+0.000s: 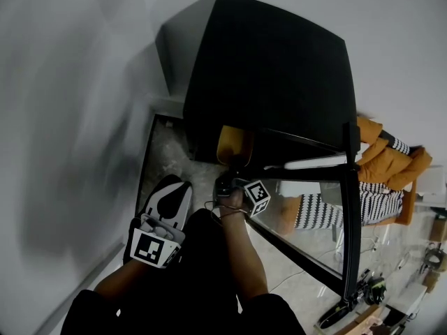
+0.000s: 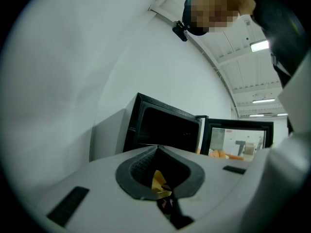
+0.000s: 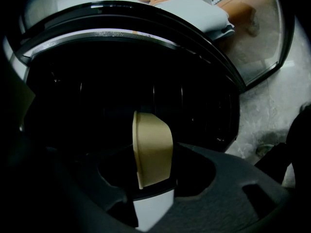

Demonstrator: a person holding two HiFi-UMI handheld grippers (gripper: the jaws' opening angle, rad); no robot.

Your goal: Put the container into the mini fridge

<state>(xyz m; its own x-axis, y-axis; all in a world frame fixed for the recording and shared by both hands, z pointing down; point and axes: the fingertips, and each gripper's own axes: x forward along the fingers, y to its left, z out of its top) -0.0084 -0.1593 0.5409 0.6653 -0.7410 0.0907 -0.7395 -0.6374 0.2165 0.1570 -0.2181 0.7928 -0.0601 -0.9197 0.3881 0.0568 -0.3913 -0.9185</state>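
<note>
Container [image 3: 153, 147], tan over a white part: clamped between the jaws of the right gripper [image 1: 232, 176], held at the open front of the black mini fridge [image 1: 272, 68], dark interior right behind it. Glass door [image 1: 349, 215] swung wide to the right. Left gripper [image 2: 158, 152] low at the left, apart from the fridge, jaws closed together, gripping nothing.

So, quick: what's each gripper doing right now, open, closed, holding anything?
Left gripper: closed, nothing held that I can make out.
Right gripper: closed on the container, its tan lid showing.
</note>
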